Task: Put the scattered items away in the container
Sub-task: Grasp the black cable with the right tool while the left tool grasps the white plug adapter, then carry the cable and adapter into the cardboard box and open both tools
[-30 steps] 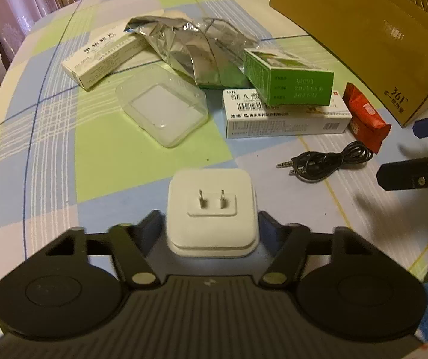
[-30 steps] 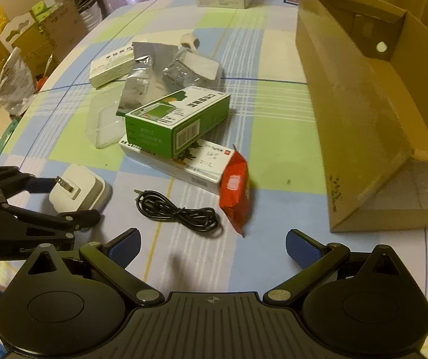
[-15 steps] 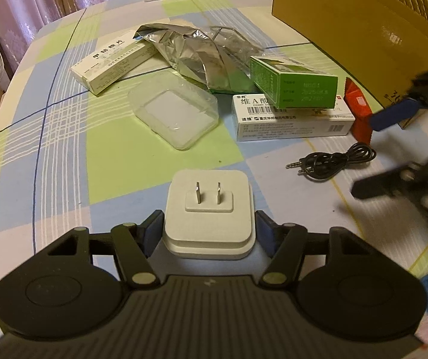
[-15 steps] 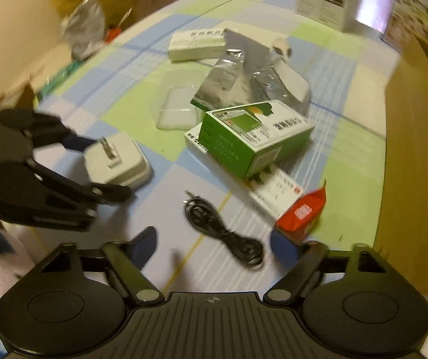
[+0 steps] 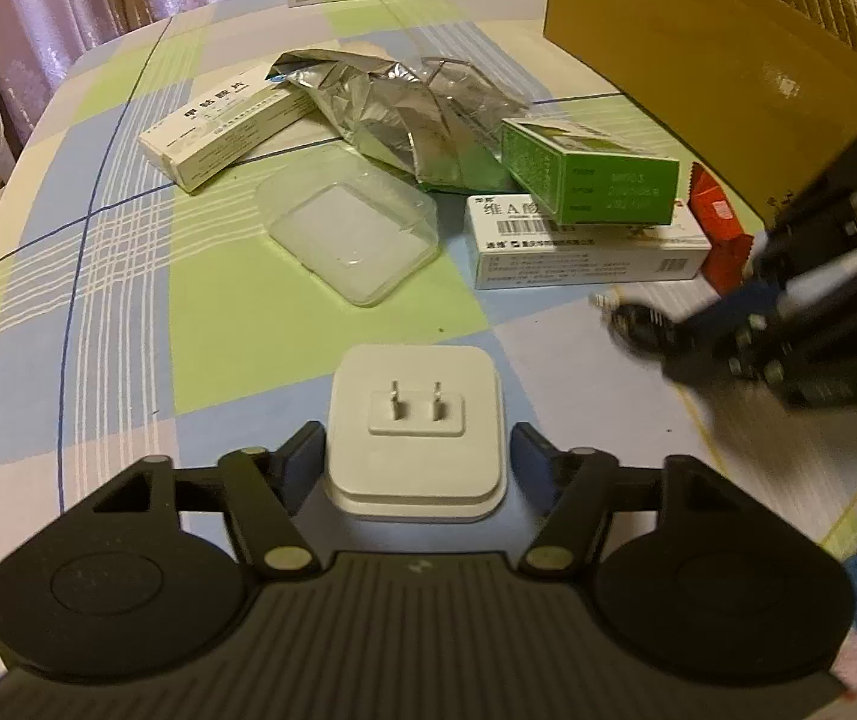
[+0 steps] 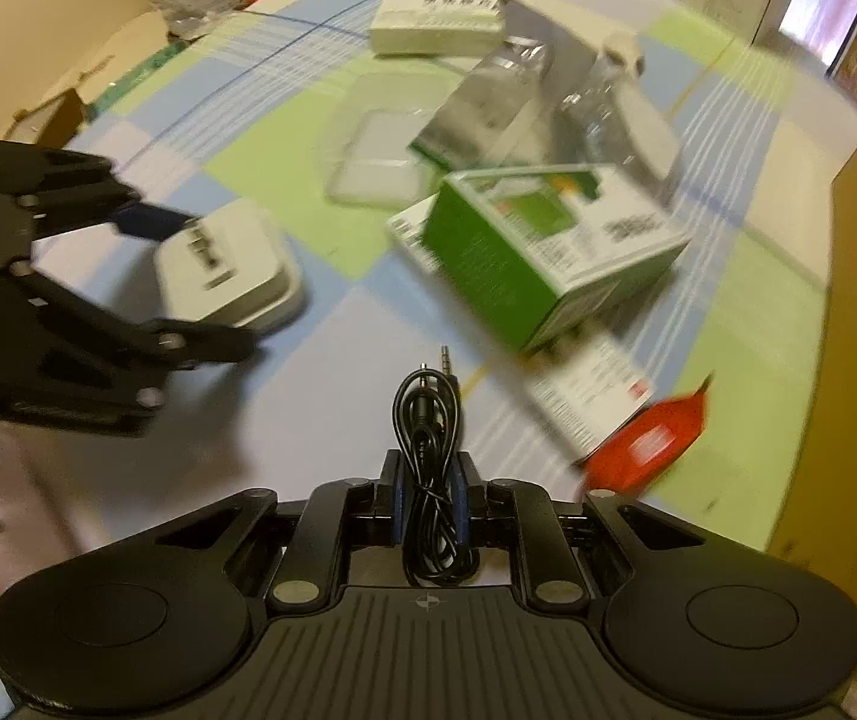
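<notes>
A white plug adapter (image 5: 416,420) lies on the checked tablecloth between the fingers of my left gripper (image 5: 416,450). Its jaws are opening, and a narrow gap shows on each side of the adapter. My right gripper (image 6: 428,498) points steeply down with its jaws closing, the blue pads pressed on a coiled black audio cable (image 6: 428,414). In the left wrist view the right gripper (image 5: 668,324) appears blurred at the right, beside the medicine boxes. The brown cardboard box (image 5: 698,60) stands at the far right.
A green box (image 5: 590,186) rests on a white medicine box (image 5: 584,252), with a red packet (image 5: 719,228) beside them. A clear plastic tray (image 5: 350,234), silver foil bags (image 5: 404,114) and a long white box (image 5: 224,126) lie farther back.
The right gripper swung in over the cable, rolled, and closed on it. The left jaws spread off the adapter's sides; that hand stayed put.
</notes>
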The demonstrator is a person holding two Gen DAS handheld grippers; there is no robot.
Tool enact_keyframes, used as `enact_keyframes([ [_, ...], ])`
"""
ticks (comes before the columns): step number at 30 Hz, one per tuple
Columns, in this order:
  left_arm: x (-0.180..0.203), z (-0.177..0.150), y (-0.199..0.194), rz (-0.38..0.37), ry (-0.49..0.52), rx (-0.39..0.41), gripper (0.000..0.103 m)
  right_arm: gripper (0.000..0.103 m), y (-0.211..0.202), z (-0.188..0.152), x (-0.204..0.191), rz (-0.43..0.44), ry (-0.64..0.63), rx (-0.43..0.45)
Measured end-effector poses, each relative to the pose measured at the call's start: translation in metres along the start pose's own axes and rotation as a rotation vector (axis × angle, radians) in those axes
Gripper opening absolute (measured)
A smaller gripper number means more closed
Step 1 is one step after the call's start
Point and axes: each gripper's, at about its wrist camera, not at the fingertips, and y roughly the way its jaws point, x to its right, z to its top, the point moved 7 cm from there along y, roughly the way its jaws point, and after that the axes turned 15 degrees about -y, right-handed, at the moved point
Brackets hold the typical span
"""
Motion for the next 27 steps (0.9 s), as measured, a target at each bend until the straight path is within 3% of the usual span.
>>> enact_keyframes([
  [1,0.001,0.000,0.000,-0.003,0.002,0.001,0.076,0.012,-0.001,0.000,-0.003,0.017,0.008,0.000],
  [5,0.003,0.002,0.003,-0.005,0.004,-0.008,0.076,0.012,-0.002,-0.002,-0.013,0.019,0.020,0.009],
  [8,0.003,0.000,0.008,0.002,0.011,-0.027,0.072,0.012,-0.003,-0.004,-0.016,0.017,0.027,0.015],
  [10,0.001,0.001,0.007,0.000,0.003,-0.020,0.060,0.012,-0.003,-0.005,-0.016,0.012,0.036,0.019],
  [14,-0.003,0.002,0.001,0.004,-0.016,-0.020,0.060,0.012,-0.011,-0.006,-0.013,-0.001,0.071,0.048],
  [27,0.029,0.019,-0.067,0.011,0.027,0.079,0.060,0.012,-0.086,-0.012,-0.015,-0.057,0.172,0.215],
])
